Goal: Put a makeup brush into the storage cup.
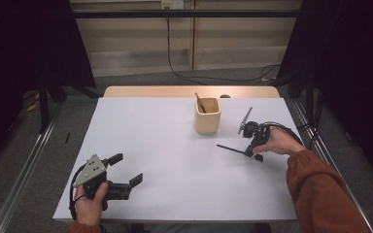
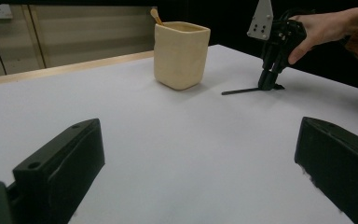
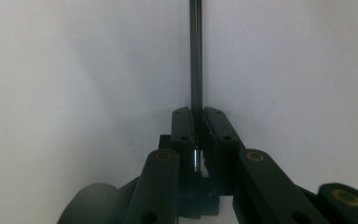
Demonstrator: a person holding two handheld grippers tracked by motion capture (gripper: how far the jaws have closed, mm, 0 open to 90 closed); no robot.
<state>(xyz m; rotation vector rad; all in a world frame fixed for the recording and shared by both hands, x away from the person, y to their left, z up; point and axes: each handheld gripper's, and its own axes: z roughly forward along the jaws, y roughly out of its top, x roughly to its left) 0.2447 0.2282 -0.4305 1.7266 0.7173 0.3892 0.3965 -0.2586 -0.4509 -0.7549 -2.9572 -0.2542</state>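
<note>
Surface: white table top [image 1: 175,165] with a wooden strip along its far edge, dark curtains at both sides, a pale wall and trailing cables behind.
Right gripper [image 1: 250,148]: tilted steeply down at the right of the table, its 2 jaws pressed together on one end of a thin black rod [image 1: 230,148]; the right gripper view has the rod running straight out from between the jaws.
Rod: low over the table, pointing left, just in front of the cup.
Cup [image 1: 208,116]: cream, square-sided, upright near the far edge, with 1 wooden stick [image 1: 200,103] leaning inside.
Left gripper [image 1: 126,169]: near the front left corner, jaws spread wide, nothing between them.
</note>
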